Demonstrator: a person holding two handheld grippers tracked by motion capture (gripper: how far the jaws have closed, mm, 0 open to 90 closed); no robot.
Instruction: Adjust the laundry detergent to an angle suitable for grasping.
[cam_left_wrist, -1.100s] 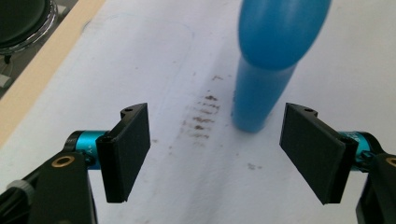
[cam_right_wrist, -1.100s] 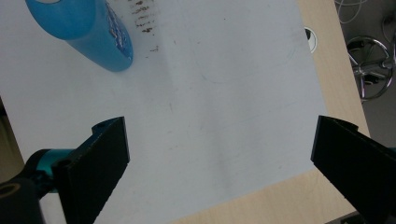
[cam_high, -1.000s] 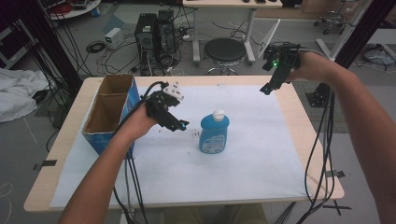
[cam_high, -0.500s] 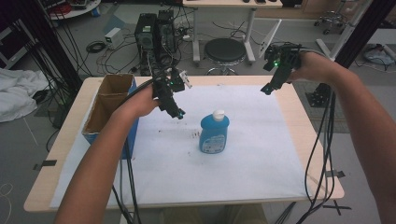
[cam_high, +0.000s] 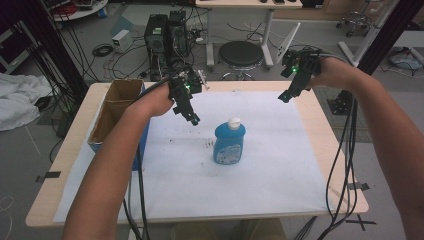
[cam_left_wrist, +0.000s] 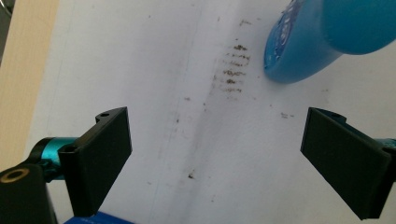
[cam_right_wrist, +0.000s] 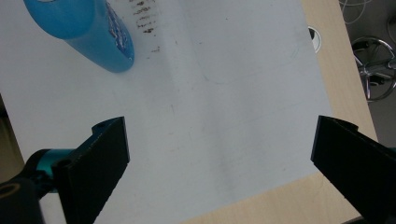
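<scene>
A blue bottle (cam_high: 230, 143) with a white cap stands upright on the white sheet (cam_high: 280, 165) in the middle of the table. My left gripper (cam_high: 192, 118) hangs in the air behind and to the left of it, jaws open and empty. In the left gripper view the bottle (cam_left_wrist: 327, 32) lies at the upper right, beyond the open left gripper (cam_left_wrist: 233, 158). My right gripper (cam_high: 285, 96) is held over the far right of the table, open and empty. The right gripper view has the bottle (cam_right_wrist: 88, 32) at the upper left, far from the open right gripper (cam_right_wrist: 224, 168).
An open cardboard box with blue sides (cam_high: 117, 112) stands on the table's left part. Dark smudges (cam_high: 207, 146) mark the sheet left of the bottle. Cables hang off the front edge and the right side. A stool (cam_high: 241, 53) and computer towers (cam_high: 165, 32) stand behind the table.
My left hand has moved away from the bottle toward the far side of the table and risen a little. The right hand has stayed where it was.
</scene>
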